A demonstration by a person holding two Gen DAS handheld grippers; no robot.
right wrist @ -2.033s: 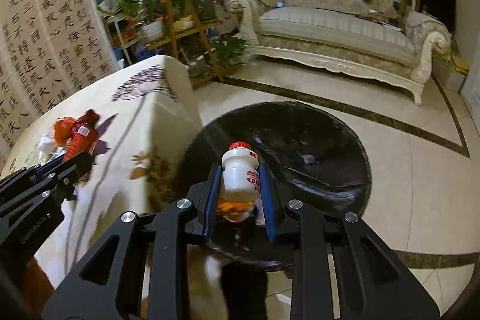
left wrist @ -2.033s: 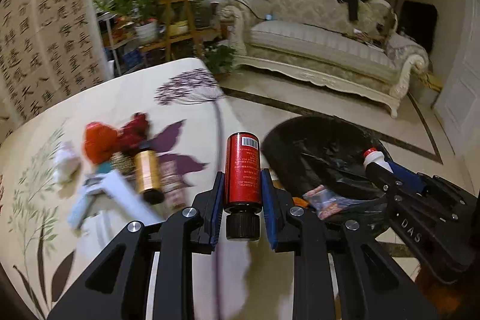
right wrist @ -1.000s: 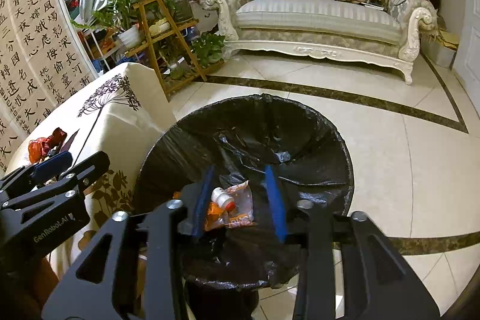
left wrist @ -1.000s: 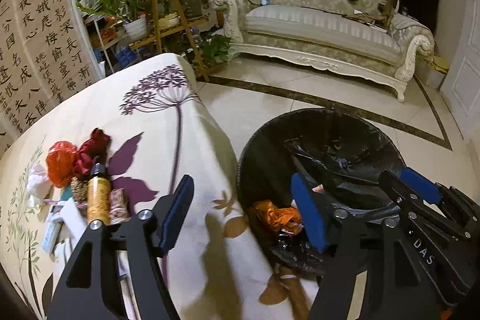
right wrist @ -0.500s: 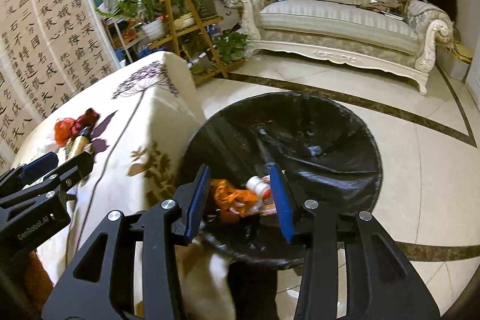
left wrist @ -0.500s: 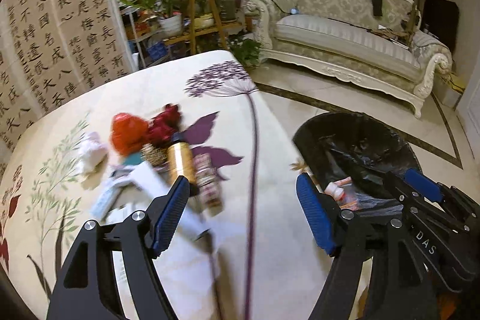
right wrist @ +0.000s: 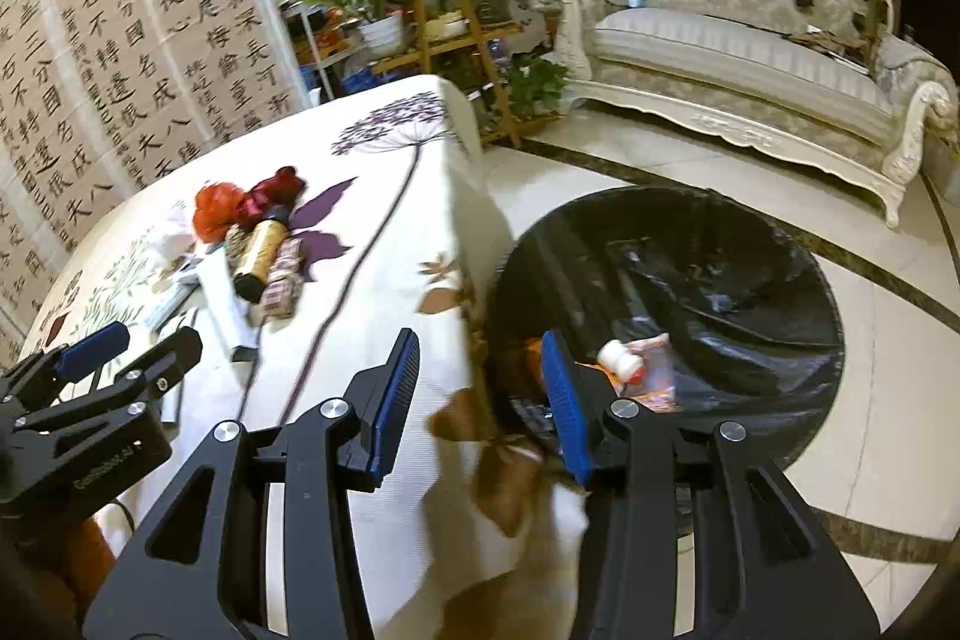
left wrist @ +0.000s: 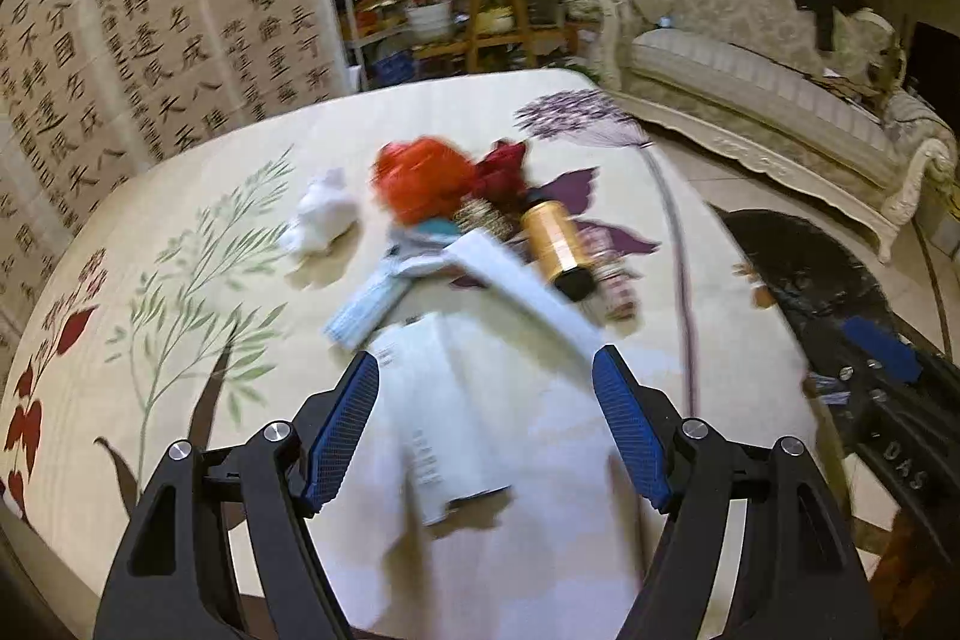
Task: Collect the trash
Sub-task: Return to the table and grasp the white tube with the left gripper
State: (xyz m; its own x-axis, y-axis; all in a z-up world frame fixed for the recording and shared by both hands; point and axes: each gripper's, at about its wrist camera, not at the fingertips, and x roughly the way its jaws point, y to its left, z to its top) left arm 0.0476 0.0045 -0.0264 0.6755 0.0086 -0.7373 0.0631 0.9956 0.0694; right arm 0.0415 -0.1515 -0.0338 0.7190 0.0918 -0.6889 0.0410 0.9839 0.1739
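Beyond spread left gripper [left wrist: 486, 430], trash pile [left wrist: 480, 220]

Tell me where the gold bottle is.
The gold bottle lies on its side on the table, right of the orange bag, ahead of the open left hand-held gripper.
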